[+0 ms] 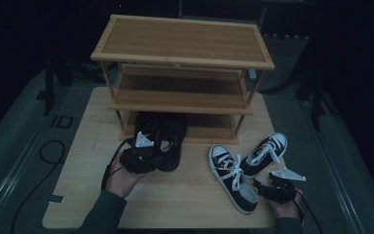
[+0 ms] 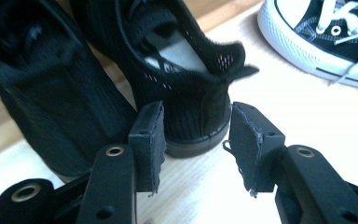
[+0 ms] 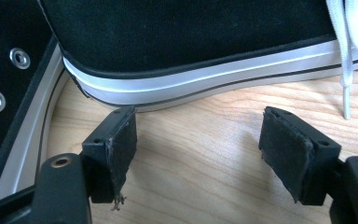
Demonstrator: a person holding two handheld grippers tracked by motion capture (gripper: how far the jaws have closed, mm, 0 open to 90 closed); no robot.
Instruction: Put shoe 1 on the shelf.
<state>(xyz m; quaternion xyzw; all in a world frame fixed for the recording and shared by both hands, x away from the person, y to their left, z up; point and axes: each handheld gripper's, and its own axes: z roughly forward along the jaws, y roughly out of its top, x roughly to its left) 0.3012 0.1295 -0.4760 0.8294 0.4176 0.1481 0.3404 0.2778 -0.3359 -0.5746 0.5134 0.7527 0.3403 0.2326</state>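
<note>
Left gripper [image 1: 148, 153] at the heels of a pair of black shoes, jaws apart and level with the heel of the right-hand black shoe [image 2: 186, 98]. Heel dead ahead between the pads, not yet clamped: left pad [image 2: 147, 140] just touching or a hair off the heel's side, right pad [image 2: 251, 140] clear of it. Long axis of that shoe running straight away from the jaws, toe pointing at the lowest shelf of the rack [image 1: 180, 105], toes apparently already under it. Second black shoe [image 2: 42, 93] close beside on the left.

Right gripper [image 1: 265, 187] low on the tabletop [image 1: 185, 195], jaws wide apart, empty, facing the white sole edge of a sneaker [image 3: 205, 70]. In the high view that sneaker [image 1: 233, 178] lying slantwise, toe toward the rack, heel nearest the gripper; the other sneaker [image 1: 268, 151] crossing behind it.

Likely next: close on the black heel, push forward along the shoe's axis. Left hand the nearer by far for that.
</note>
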